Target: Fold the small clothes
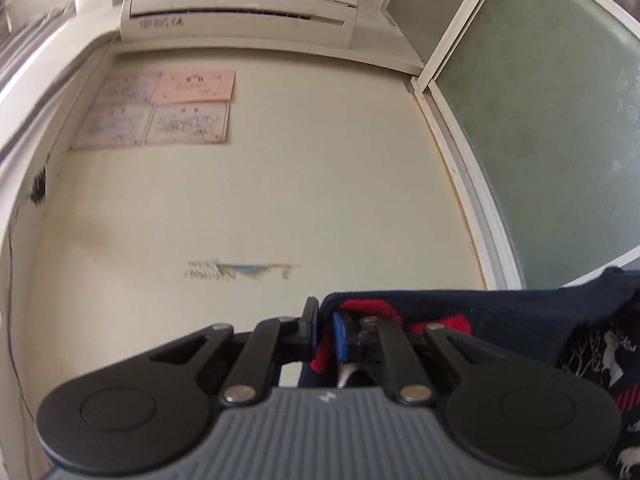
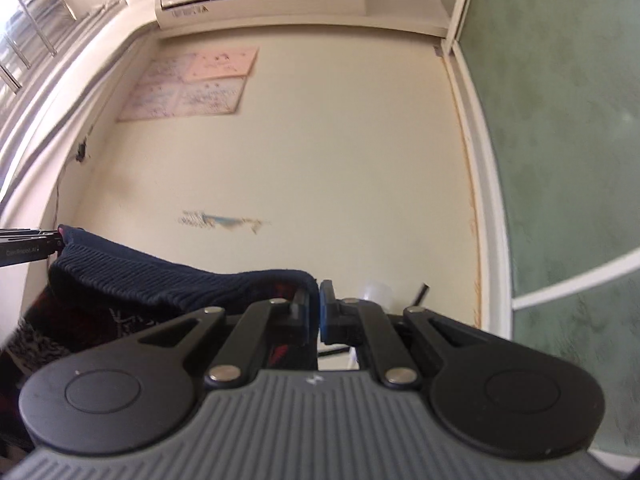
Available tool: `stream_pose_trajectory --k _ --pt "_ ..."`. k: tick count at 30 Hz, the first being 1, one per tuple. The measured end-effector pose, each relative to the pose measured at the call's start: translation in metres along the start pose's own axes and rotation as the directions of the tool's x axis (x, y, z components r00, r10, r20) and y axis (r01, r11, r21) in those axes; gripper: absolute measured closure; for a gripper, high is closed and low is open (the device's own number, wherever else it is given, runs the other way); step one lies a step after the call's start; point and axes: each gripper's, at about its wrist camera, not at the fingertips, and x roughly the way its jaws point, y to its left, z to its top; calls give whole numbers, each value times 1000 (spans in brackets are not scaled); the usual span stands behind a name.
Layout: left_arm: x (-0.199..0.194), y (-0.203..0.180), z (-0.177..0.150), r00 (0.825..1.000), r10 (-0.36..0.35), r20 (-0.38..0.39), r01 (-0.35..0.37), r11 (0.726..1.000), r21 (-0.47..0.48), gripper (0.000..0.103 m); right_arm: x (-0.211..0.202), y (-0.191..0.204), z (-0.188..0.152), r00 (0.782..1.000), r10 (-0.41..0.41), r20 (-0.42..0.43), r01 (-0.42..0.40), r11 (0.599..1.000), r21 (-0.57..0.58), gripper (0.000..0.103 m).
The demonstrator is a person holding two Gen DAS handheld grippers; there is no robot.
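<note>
Both up facing the wall: left gripper (image 1: pixel 325 330) clamped on the navy sweater (image 1: pixel 460 304) corner, right gripper (image 2: pixel 316 312) pinching its ribbed hem (image 2: pixel 180 280).

Open air ahead of both grippers; sweater (image 2: pixel 168 280) stretched btwn, wall (image 1: pixel 280 200) beyond.

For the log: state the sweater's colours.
Navy sweater with red and white pattern; left wrist view shows it best.

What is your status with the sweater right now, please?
Left gripper shut on sweater edge. Right gripper shut on the other end. Sweater held up, stretched between them. Nothing in the way.
</note>
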Motion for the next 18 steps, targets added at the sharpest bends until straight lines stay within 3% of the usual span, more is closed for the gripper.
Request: stream_pose_trajectory --k 4,8,10,12,14,15,17,18 --pt "8 12 11 997 70 -12 -69 996 64 95 20 -3 20 998 60 0 -60 998 22 96" --pt "24 29 -9 988 125 -92 -119 991 68 95 43 2 14 993 117 -27 -116 993 24 96" --pt "38 36 -32 974 167 -152 -157 985 77 95 60 7 2 987 143 -69 -141 990 29 96" --pt "64 43 -59 950 218 -224 -200 975 100 95 84 15 -15 978 163 -127 -159 987 39 96" --pt "100 45 -98 909 273 -315 -241 961 139 91 117 27 -40 965 171 -197 -164 985 48 96" --pt "122 45 -123 875 310 -371 -267 950 164 90 135 34 -56 958 166 -234 -159 986 50 95" --pt "163 36 -186 782 396 -481 -283 914 292 80 182 51 -97 932 152 -329 -137 988 69 92" --pt "180 34 -223 720 425 -548 -258 898 357 77 207 60 -124 907 152 -393 -133 988 74 88"
